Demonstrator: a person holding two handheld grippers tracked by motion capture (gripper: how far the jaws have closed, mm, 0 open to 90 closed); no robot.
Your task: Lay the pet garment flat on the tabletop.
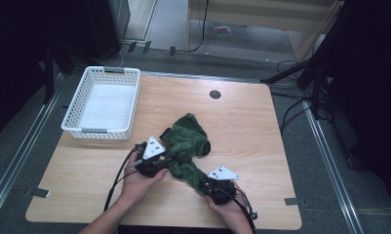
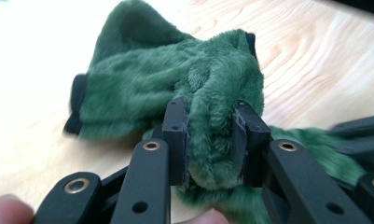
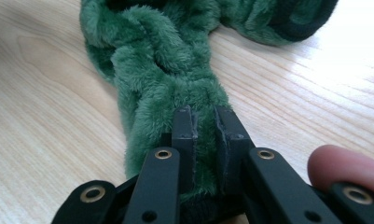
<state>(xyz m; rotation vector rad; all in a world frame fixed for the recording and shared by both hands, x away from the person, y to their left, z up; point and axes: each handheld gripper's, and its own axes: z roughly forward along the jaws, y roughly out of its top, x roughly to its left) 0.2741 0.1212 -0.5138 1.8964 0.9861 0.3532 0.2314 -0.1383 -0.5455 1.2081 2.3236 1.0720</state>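
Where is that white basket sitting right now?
In the high view the white basket sits at the table's far left corner, apart from the green cloth near the middle.

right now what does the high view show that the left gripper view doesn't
High view alone: the white basket at the table's far left, the person's hands, and the right tongs shut on the green fleece garment. Left gripper view alone: close up, a fold of fleece squeezed between the left tongs, and the garment's black trim. Both: the garment on the wooden table.
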